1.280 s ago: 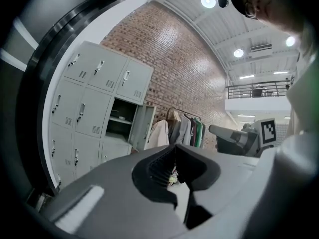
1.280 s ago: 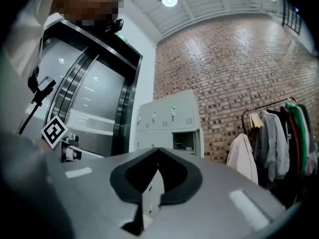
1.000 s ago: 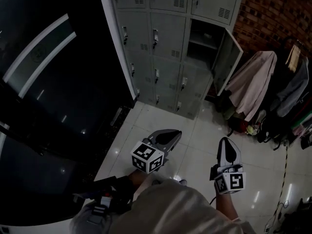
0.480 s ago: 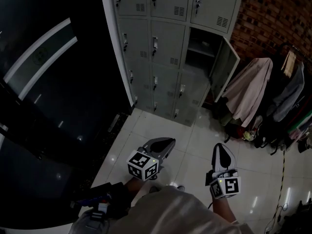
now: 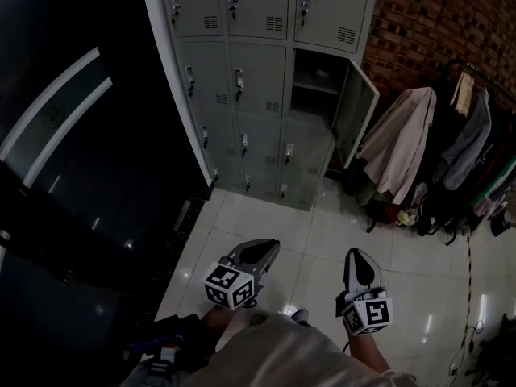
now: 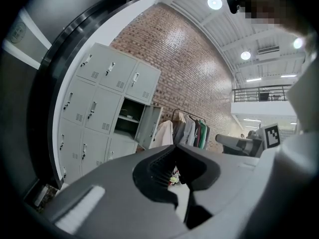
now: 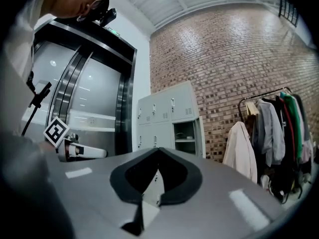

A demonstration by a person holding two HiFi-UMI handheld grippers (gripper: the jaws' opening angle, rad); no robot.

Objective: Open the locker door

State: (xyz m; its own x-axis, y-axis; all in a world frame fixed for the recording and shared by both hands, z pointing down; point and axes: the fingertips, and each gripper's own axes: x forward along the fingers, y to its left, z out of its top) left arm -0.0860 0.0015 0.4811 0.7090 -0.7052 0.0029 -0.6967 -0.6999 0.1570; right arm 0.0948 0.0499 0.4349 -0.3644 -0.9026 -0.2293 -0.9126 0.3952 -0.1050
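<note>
My left hand-held gripper (image 5: 270, 247) and right hand-held gripper (image 5: 355, 254) are clenched, empty — well apart from the lockers (image 5: 242, 79). One locker door (image 5: 355, 113) stands open.

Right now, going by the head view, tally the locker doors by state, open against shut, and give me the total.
Shut locker doors: 11
Open locker door: 1
Total: 12
</note>
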